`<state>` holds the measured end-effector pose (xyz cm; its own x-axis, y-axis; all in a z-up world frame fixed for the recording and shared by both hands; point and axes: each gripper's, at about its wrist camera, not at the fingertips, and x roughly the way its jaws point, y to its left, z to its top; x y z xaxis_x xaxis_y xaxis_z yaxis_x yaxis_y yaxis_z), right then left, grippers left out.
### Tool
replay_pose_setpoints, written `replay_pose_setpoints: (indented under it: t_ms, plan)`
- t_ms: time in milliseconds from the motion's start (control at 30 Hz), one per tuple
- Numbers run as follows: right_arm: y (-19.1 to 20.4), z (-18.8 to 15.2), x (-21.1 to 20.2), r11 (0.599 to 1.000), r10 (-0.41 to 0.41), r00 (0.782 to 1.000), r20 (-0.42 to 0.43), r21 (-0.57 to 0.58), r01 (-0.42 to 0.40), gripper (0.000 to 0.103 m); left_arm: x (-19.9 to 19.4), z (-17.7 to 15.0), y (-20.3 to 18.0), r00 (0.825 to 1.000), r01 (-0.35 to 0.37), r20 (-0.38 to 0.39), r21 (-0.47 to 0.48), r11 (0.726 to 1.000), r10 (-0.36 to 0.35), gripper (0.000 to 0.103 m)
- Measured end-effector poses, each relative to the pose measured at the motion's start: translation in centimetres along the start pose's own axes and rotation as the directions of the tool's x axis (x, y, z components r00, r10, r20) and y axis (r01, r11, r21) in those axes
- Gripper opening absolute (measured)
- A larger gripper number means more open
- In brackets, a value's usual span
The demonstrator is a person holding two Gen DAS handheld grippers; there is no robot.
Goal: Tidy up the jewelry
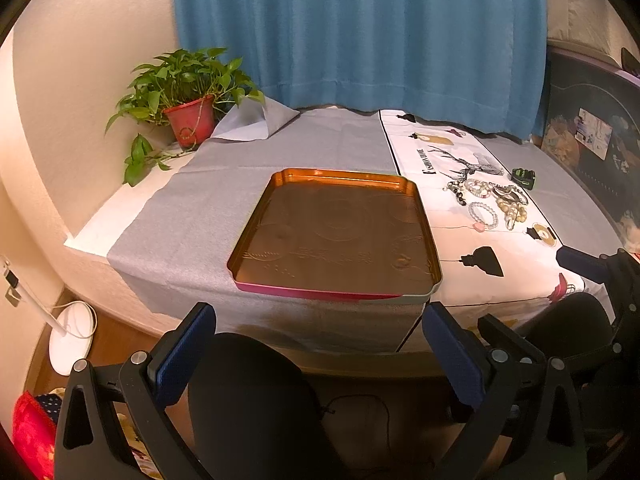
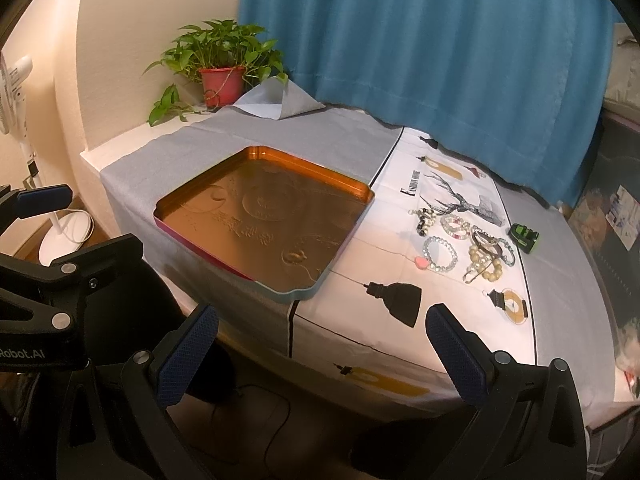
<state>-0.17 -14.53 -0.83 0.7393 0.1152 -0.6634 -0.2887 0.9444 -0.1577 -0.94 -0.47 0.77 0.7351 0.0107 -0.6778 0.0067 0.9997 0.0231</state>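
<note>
An empty copper-coloured tin tray (image 1: 256, 224) (image 2: 362, 194) lies on the grey cloth at the table's front. A pile of bead bracelets (image 1: 490, 200) (image 2: 464, 244) lies on the white printed cloth to its right, including a clear one with a pink charm (image 1: 483, 216) (image 2: 439, 255). My left gripper (image 1: 320, 344) is open and empty, held below the table's front edge before the tray. My right gripper (image 2: 322, 344) is open and empty, before the front edge, short of the bracelets.
A potted plant (image 1: 188, 116) (image 2: 222, 80) stands at the back left corner. A small green and black object (image 1: 524, 178) (image 2: 526, 236) lies right of the bracelets. A blue curtain (image 1: 360, 32) hangs behind. A white fan (image 2: 16, 80) stands on the floor at left.
</note>
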Motion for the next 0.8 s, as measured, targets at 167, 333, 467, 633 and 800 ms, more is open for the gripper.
replay_pose_setpoints:
  t_ms: [167,333,467,633,800]
  plan:
    - [0.01,-0.05,-0.03,1.0,0.002,1.0,0.002,-0.001,-0.002,0.103,0.02,0.0,-0.02,1.0,0.0,0.0,0.0,1.0,0.0,0.103]
    - [0.01,0.01,-0.05,1.0,0.001,1.0,0.001,0.0,-0.001,0.103,-0.03,-0.01,-0.07,1.0,-0.001,0.001,0.003,1.0,0.001,0.103]
    - [0.01,-0.11,-0.07,1.0,0.002,1.0,0.002,0.0,-0.002,0.103,-0.05,0.0,-0.08,1.0,-0.002,0.001,0.002,1.0,0.002,0.103]
    - [0.05,-0.11,-0.02,1.0,0.002,1.0,0.001,-0.002,-0.002,0.103,-0.07,-0.02,-0.17,1.0,-0.004,0.0,0.005,1.0,0.004,0.103]
    - [0.0,-0.15,-0.01,1.0,0.003,1.0,0.001,0.0,-0.003,0.103,-0.08,-0.05,-0.22,1.0,-0.005,0.002,0.006,1.0,0.005,0.103]
